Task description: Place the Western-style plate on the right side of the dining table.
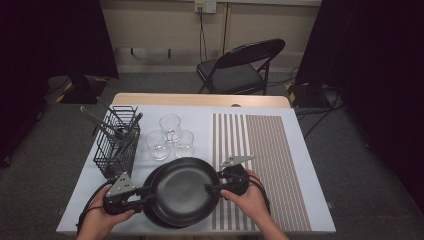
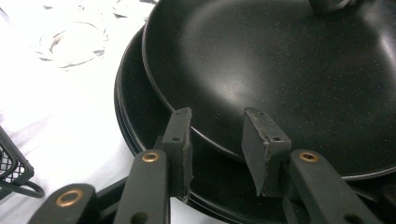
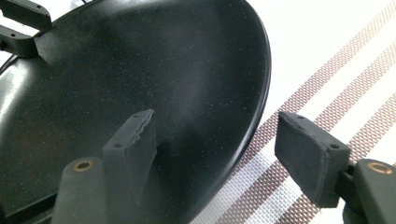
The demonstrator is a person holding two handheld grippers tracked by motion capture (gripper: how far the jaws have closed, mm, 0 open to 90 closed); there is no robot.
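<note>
While both claws straddle it, unmarked black plate [image 1: 184, 192] (no lettering)

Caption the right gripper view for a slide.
Right gripper straddles the top black plate's rim, jaws apart, above the striped mat.

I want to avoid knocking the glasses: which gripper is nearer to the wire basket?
Left. The left gripper sits just in front of the wire basket; the right gripper is across the black plate, farther off.
</note>
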